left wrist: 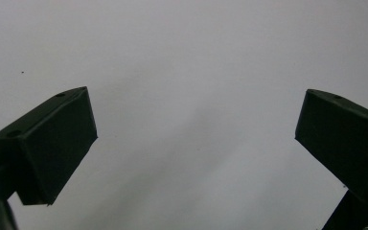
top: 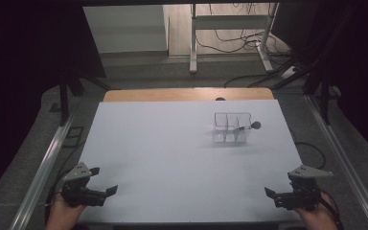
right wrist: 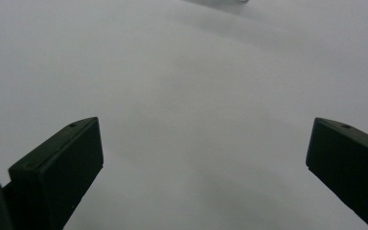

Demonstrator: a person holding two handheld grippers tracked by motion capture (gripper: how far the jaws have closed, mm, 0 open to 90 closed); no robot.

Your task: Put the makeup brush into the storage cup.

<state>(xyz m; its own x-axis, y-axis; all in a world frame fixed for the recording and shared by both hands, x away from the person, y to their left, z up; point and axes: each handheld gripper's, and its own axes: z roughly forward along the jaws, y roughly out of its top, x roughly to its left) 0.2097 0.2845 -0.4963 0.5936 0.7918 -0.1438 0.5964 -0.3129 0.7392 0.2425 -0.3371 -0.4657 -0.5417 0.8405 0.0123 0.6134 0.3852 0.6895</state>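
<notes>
Table [top: 172,158]: white top, wooden strip along far edge, dark round mark on that strip near its middle.

Box [top: 231,128]: clear, divided into compartments, standing on right half of table toward far side, well apart from both grippers. Contents too small to tell. Faint shadow on near side.

Ball [top: 256,125]: small, dark, round, just beside box on right, joined to it by a thin dark line; touching or not cannot be told.

Left gripper [top: 106,181]: at near left corner of table, held in left hand [top: 63,214] entering from bottom edge. Grey three-cornered plate on top. Jaws spread wide, pointing right toward table middle, holding nothing. In left gripper view [left wrist: 194,139]: two black jaws far apart, bare white surface between them, one tiny dark speck at upper left.

Right gripper [top: 278,184]: at near right corner, held in right hand [top: 318,215]. Grey plate on top. Jaws spread, pointing left, empty. In right gripper view [right wrist: 203,163]: black jaws wide apart over white surface; a dim grey shape cut by top edge, not identifiable.

Rails [top: 43,167]: metal, along both sides of table.

Floor beyond: grey, with white frame [top: 230,24] and loose cables [top: 230,40].
</notes>
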